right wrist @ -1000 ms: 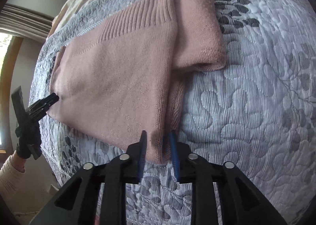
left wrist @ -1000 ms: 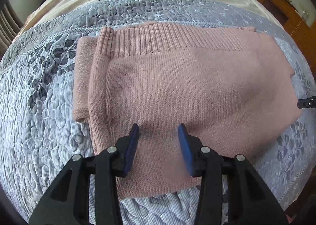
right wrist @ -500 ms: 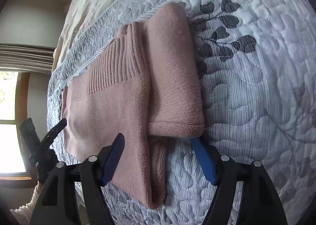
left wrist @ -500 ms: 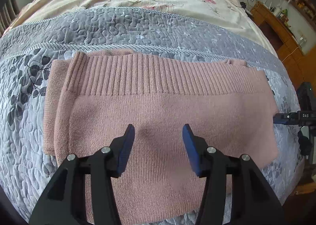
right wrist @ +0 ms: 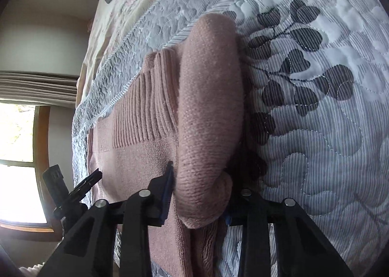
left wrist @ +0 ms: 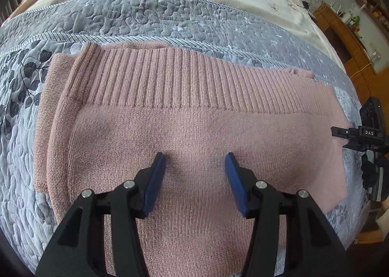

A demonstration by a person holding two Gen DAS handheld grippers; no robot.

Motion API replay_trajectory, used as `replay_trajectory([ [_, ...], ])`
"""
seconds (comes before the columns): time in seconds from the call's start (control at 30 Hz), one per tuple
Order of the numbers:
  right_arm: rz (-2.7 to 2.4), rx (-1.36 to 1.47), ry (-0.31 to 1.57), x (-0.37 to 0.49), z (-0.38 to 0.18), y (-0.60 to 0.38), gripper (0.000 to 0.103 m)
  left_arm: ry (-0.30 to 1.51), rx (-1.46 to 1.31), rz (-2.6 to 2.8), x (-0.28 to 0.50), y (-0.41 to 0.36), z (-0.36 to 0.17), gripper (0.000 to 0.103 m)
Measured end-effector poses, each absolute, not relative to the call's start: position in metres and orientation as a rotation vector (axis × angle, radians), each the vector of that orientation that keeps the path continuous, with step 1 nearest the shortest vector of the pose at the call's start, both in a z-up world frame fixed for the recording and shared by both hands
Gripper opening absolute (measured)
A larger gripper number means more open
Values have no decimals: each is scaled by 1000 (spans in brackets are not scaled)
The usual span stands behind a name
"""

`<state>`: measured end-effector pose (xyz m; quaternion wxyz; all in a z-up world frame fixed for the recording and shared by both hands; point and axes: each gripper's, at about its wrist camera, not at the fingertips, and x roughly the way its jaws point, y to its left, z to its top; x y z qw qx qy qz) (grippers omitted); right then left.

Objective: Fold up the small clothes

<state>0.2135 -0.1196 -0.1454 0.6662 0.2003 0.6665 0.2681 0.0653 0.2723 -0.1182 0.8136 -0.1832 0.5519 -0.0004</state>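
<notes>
Quilted bed (left wrist: 170,21); pink sweater (left wrist: 194,131) lying crosswise; both grippers' fingers spread, empty.

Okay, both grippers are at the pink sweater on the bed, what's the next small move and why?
Probably close the right gripper on the folded sleeve. Its jaws stand open on either side of the sleeve's end, so nothing is gripped yet. The left gripper is also open, over the middle of the sweater, which lies flat on the quilt, so it can wait.

A quilted grey bed (left wrist: 170,21), wooden cabinet (left wrist: 345,41), and bright wood-framed window (right wrist: 17,167).
</notes>
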Motion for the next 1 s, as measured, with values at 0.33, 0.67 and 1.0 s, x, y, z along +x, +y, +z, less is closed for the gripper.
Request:
replay_trajectory([
  [0.33,592,498,1473,205,-141,-123,25,1163,-387,-25,66,273,-120,57],
  [0.67,768,436,1350,189,-54,-63,20,1120,-510,-75,39,292,-98,58],
  [1.0,898,158,1424,165,-43,73,19,1065,-621,-145,16,306,-87,59],
])
